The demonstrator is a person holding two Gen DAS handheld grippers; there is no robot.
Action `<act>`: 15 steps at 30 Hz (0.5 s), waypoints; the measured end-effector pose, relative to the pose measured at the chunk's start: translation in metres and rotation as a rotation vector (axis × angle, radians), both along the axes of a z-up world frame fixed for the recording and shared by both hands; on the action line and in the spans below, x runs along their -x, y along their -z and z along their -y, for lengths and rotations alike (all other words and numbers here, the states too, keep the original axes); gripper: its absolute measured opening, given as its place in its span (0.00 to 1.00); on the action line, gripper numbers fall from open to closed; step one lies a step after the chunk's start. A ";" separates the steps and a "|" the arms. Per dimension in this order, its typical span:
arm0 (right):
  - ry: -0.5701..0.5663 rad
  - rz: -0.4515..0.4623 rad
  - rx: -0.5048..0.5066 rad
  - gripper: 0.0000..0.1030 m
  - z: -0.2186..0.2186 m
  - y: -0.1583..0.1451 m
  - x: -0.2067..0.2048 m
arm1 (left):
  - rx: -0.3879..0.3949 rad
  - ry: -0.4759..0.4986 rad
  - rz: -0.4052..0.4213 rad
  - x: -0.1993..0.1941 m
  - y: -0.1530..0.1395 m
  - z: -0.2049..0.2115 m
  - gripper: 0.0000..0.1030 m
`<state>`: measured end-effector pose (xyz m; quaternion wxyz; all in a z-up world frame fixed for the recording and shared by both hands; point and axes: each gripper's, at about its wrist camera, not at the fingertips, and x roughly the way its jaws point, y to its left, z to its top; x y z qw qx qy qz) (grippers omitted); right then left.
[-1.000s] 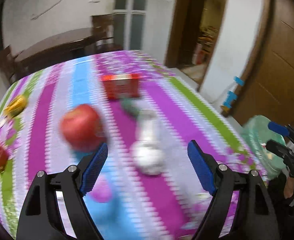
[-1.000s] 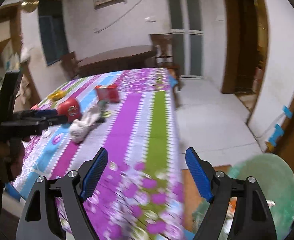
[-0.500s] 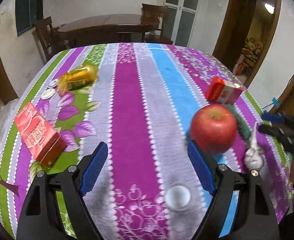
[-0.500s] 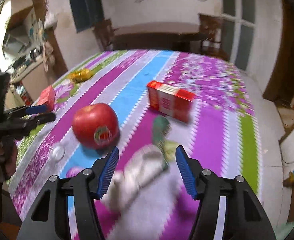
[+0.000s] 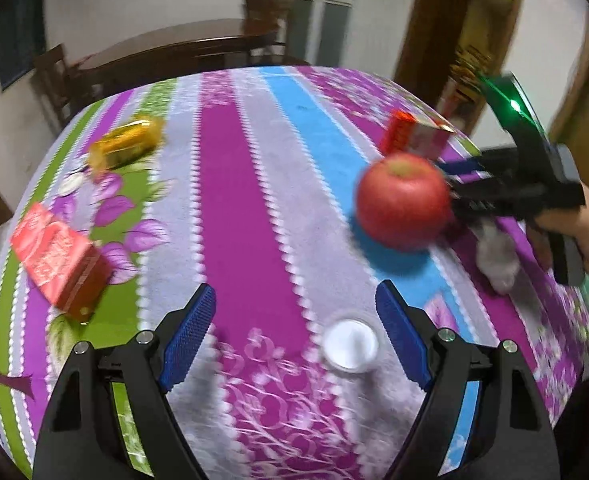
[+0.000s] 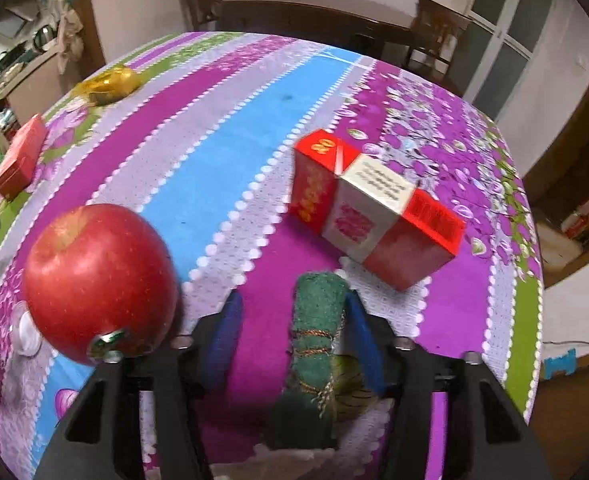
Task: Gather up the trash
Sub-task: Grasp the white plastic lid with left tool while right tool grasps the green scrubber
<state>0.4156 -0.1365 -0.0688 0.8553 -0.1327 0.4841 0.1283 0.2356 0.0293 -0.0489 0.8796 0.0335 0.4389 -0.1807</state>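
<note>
Right gripper (image 6: 290,332) low over the striped tablecloth (image 6: 230,168), jaws partly closed around a green rolled wrapper (image 6: 316,332), right pad touching, left apart. Red apple (image 6: 98,280) just left. Left gripper (image 5: 294,332) wide open, empty, white cap (image 5: 350,344) between its jaws.

Striped floral tablecloth (image 5: 250,208) covers the table; on it sit 1 apple (image 5: 404,200), 2 red boxes (image 5: 58,260) (image 6: 374,216), a gold packet (image 5: 128,142), a white cap (image 5: 350,345), a green bundle (image 6: 316,332).
</note>
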 end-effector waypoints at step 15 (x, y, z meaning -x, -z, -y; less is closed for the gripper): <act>0.000 0.187 -0.139 0.15 0.018 -0.041 0.032 | -0.104 0.062 -0.025 0.023 0.027 0.025 0.43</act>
